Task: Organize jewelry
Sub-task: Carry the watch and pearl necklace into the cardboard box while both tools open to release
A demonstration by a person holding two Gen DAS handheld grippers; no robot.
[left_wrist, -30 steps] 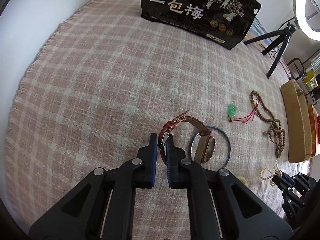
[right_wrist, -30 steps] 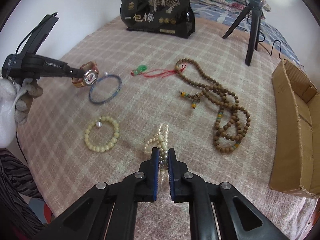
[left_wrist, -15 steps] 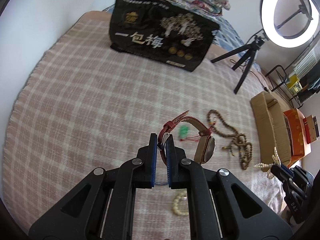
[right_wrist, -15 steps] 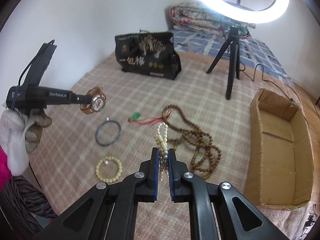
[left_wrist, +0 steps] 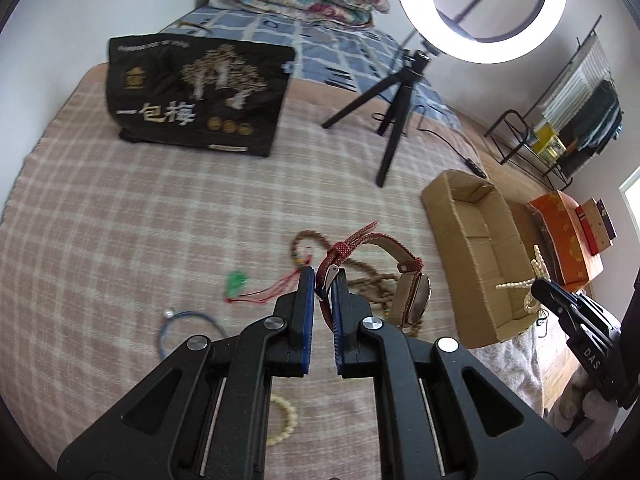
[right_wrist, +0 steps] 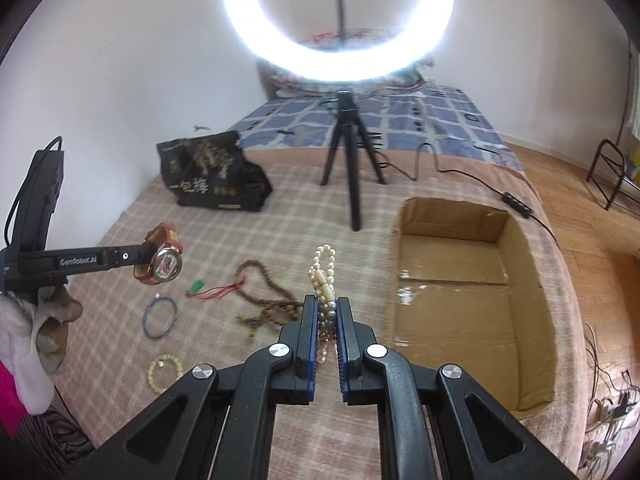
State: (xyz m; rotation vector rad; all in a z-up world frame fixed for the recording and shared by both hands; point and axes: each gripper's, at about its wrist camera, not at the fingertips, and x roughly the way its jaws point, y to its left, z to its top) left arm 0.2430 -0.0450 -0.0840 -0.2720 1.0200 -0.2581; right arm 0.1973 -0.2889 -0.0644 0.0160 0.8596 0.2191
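My left gripper (left_wrist: 323,278) is shut on the red strap of a wristwatch (left_wrist: 414,298) and holds it in the air above the plaid blanket; the watch also shows in the right wrist view (right_wrist: 165,266). My right gripper (right_wrist: 328,306) is shut on a pearl necklace (right_wrist: 322,270), lifted, left of the open cardboard box (right_wrist: 452,240). The pearls (left_wrist: 534,276) also show in the left wrist view over the box (left_wrist: 472,236). On the blanket lie a brown bead necklace (right_wrist: 264,300), a green pendant on red cord (right_wrist: 197,286), a blue bangle (right_wrist: 160,316) and a cream bead bracelet (right_wrist: 166,372).
A black printed bag (right_wrist: 212,176) stands at the back of the bed. A ring light on a black tripod (right_wrist: 348,148) stands behind the box, its cable (right_wrist: 516,200) trailing right. An orange box (left_wrist: 568,236) and a metal rack (left_wrist: 560,140) are off the bed's right side.
Both grippers have risen and tilted up from the blanket, carrying the watch and the pearls. The right gripper has moved toward the cardboard box.
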